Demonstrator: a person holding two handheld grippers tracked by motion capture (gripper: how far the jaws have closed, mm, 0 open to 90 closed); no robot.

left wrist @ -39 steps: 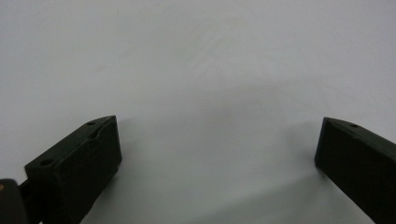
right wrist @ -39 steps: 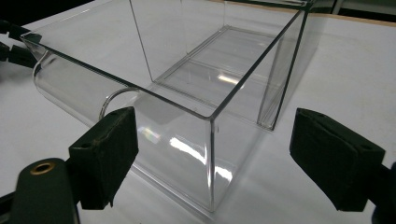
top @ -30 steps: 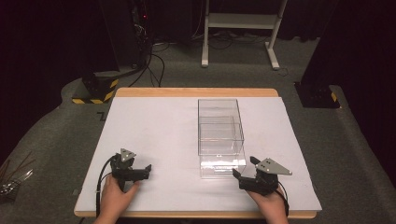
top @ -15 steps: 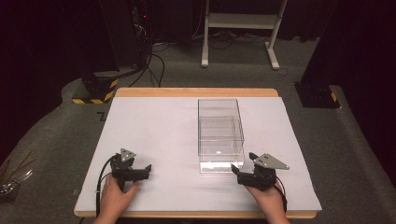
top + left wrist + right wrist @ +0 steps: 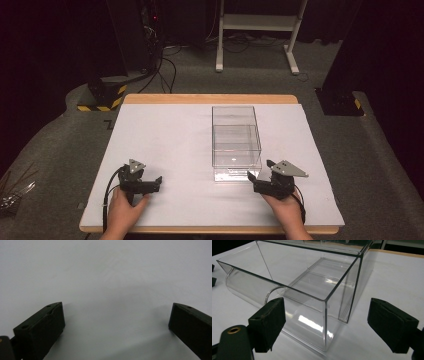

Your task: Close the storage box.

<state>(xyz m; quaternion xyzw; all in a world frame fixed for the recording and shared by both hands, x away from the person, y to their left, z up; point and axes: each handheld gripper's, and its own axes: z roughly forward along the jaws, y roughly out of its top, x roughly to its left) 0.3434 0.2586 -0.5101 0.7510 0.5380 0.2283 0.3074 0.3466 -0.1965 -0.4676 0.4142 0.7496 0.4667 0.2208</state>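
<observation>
Facing the right tool (image 5: 253, 178), wide open and empty: clear box (image 5: 236, 142), near corner just ahead.

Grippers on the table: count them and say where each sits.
2. The left gripper is near the table's front left, jaws open. The right gripper is at the front right, open, just before the clear box.

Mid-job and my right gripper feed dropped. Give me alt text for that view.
A clear box stands on the white table, its near corner between the right gripper's two black jaws, which are spread wide and touch nothing. The box looks empty, with a curved scoop-like front at the left.
</observation>
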